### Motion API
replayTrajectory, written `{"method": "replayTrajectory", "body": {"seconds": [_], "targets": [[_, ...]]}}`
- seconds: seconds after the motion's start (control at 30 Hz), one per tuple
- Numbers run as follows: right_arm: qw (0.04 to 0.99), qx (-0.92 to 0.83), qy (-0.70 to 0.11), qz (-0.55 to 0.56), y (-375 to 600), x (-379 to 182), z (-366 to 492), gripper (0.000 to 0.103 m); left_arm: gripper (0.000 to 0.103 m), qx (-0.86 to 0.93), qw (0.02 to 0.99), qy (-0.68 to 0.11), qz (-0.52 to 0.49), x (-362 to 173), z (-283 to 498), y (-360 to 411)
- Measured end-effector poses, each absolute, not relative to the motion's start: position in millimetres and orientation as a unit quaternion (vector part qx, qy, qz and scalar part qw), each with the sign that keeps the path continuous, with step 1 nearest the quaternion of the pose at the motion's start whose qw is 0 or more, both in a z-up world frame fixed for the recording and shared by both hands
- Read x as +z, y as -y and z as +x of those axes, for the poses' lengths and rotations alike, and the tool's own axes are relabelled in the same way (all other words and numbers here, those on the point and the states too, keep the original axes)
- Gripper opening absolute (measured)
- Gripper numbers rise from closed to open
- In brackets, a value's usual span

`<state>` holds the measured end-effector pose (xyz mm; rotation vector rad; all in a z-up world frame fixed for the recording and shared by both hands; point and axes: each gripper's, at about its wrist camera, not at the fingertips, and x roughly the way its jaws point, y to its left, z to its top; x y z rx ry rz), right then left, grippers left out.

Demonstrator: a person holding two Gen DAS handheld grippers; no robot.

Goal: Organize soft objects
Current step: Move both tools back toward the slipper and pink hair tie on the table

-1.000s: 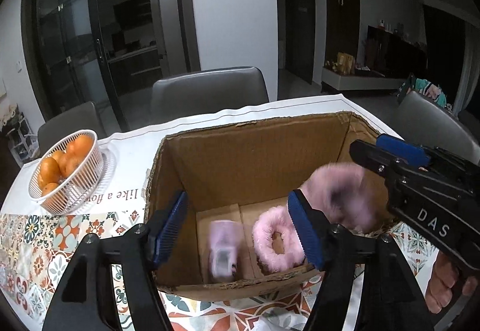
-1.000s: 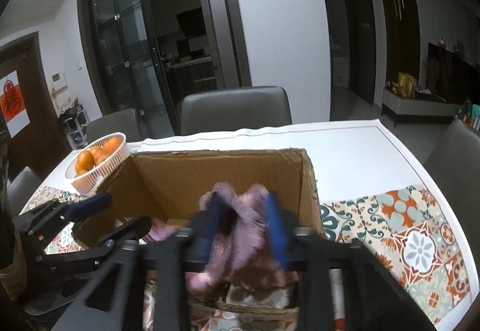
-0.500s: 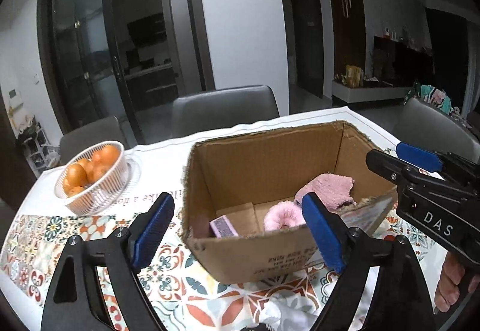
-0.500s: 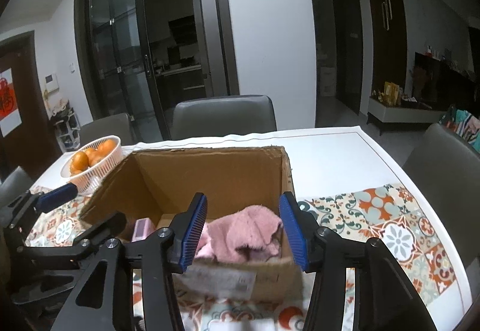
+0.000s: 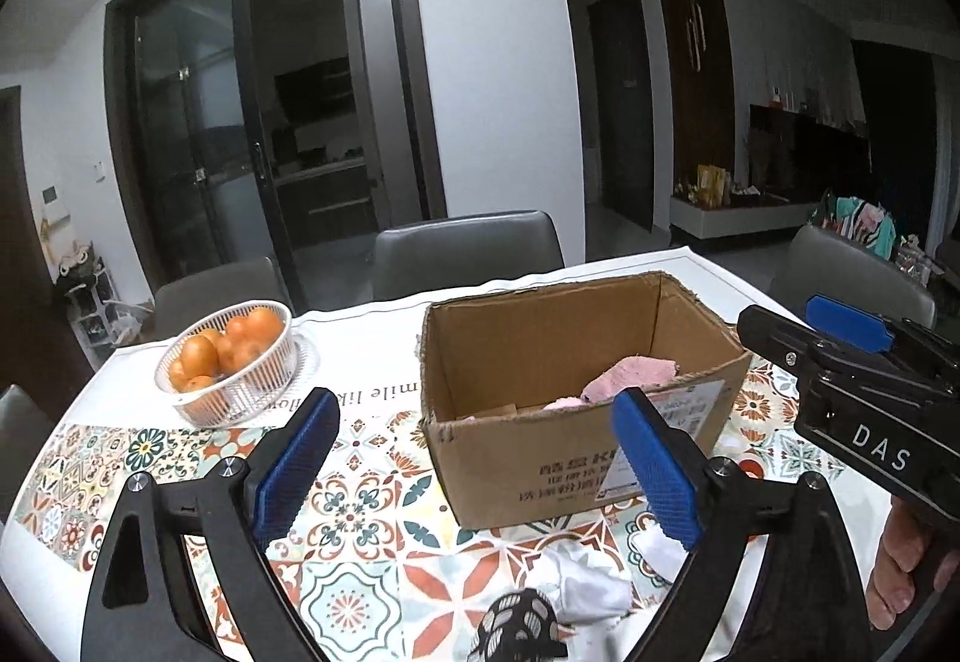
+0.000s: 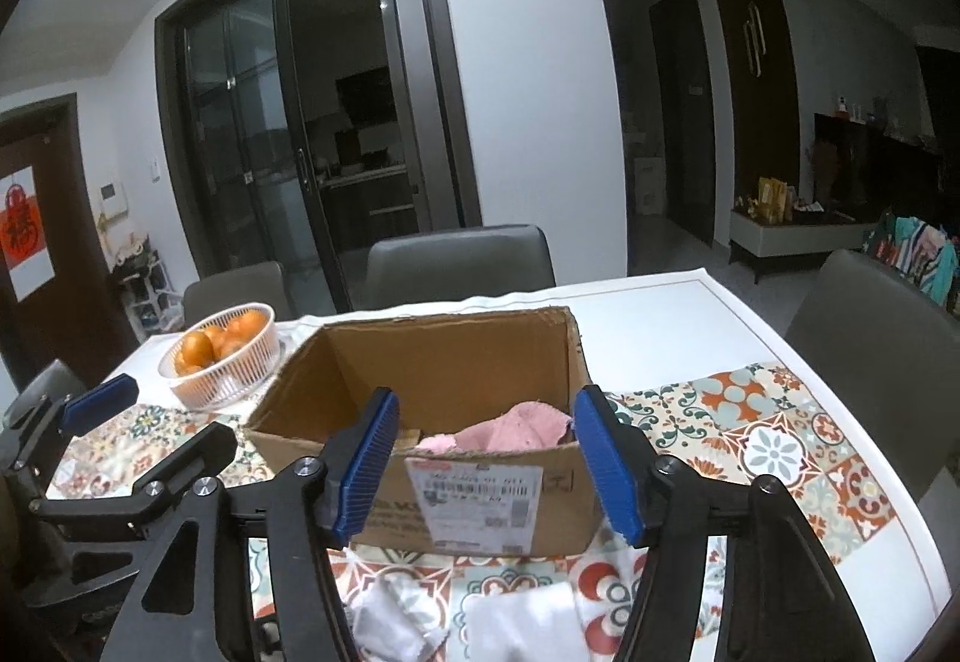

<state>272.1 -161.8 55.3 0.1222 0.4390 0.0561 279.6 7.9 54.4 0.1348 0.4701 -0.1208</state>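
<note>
We see crumpled white cloths [image 5: 579, 581] lying on the patterned tabletop [image 5: 360, 506], just before the brown cardboard box [image 5: 564, 458] holding a pink fuzzy cloth [image 5: 630, 375]. They look light and limp; we would pinch a raised fold. Our left gripper [image 5: 474, 467] and right gripper [image 6: 486, 461] are opening, both empty.

A white basket [image 5: 240, 362] full of oranges [image 5: 228, 347] sits far out past the left fingers — up and to their left. Grey chairs [image 6: 459, 266] stand behind the table [image 6: 660, 314], far beyond the fingers. A tiled cloth [image 5: 354, 512] lies flat under the fingers — bright with flowers.
</note>
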Motion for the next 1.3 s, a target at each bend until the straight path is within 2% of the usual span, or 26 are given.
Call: {"method": "replayTrajectory", "body": {"seconds": [0.3,0.8,1.3], "targets": [[0.977,0.027,-0.204,0.065,155,61,235,0.068,0.103,-0.045,0.974,-0.216,0.061,61,241,-19],[0.977,0.026,-0.209,0.042,140,49,191,0.076,0.103,-0.036,0.973,-0.218,0.063,43,196,-34],[0.968,0.025,-0.248,0.025,129,12,171,0.076,0.103,-0.042,0.964,-0.26,0.048,4,173,-43]]}}
